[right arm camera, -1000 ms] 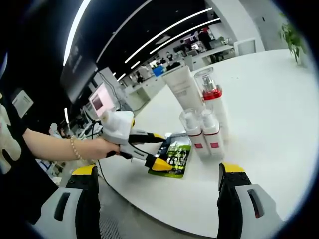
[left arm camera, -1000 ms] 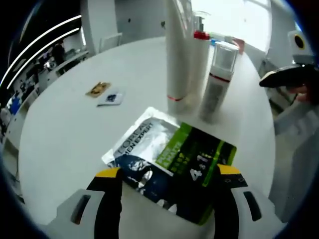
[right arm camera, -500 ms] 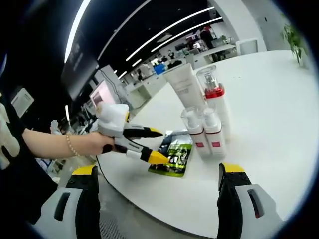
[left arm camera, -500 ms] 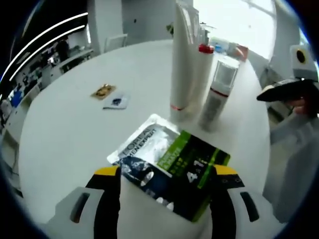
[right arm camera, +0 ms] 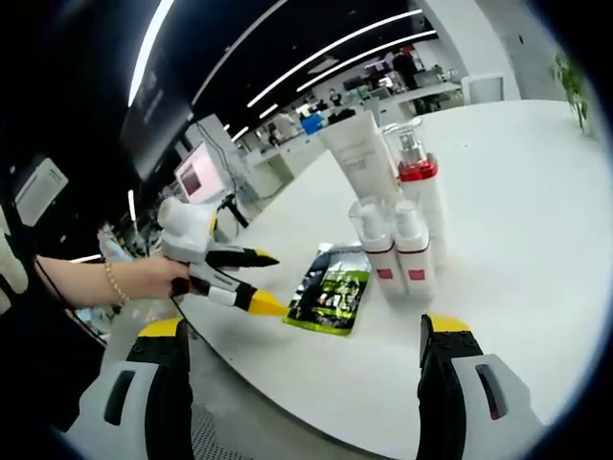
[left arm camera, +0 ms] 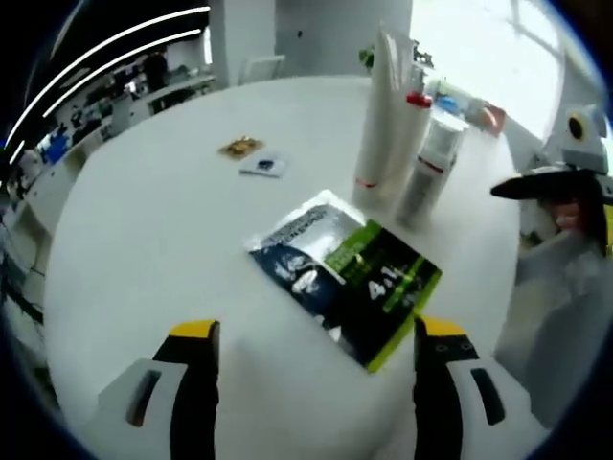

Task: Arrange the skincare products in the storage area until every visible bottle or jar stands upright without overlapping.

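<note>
Left tool: jaws spread wide with nothing between them, hovering over the near edge of the round white desk; in the right gripper view it shows as two yellow-tipped jaws apart, held by a person's hand, just off the desk's edge beside the sachet.
Right tool: jaws wide and holding nothing, above the desk's near edge.
Sachet: a flat glossy silver, dark blue and green foil sachet lies face up on the desk near its edge, just beyond the left tool's jaws and touching neither; in the right gripper view it lies just beside the two small bottles.
Small bottles: two small white pump bottles with clear caps and red labels stand upright side by side, touching or nearly so, inward of the sachet.
Tall items: behind them a tall white pump bottle with a red collar and a tall white squeeze tube standing on its cap, both upright and close together; in the left gripper view this cluster stands beyond the sachet.
Far items: two small flat packets, one brownish and one white with a dark print, lie well apart from the bottles toward the desk's middle.
</note>
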The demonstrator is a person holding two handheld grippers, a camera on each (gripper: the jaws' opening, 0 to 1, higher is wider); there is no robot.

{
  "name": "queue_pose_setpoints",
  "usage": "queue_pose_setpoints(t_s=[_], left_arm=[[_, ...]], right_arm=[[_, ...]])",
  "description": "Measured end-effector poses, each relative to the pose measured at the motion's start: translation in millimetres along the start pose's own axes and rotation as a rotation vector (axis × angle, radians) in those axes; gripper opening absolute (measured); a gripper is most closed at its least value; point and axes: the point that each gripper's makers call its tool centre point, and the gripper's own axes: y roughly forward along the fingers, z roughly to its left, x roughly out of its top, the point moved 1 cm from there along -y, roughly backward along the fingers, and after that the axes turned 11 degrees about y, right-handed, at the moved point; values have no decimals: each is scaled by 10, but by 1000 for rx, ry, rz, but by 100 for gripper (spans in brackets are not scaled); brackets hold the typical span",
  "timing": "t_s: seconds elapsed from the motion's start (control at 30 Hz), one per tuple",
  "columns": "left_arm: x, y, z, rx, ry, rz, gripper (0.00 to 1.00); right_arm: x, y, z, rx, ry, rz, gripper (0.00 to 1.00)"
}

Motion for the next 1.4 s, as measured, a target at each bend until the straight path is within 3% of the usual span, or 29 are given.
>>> queue_pose_setpoints(t_s=[0.37, 0.77, 1.07, 1.4], left_arm=[[-282, -307, 7, 52, -125, 0, 88], [-493, -591, -86, 59, -184, -8, 93], [-462, -877, -134, 74, -216, -48, 96], [-295, -1138, -25, 113, -222, -160, 99]], right_arm=[[21, -44, -99, -17, -34, 15, 100], [4, -56, -114, -21, -39, 21, 100], [-9, -61, -108, -20, -43, 29, 100], [-28, -58, -111, -22, -56, 37, 100]])
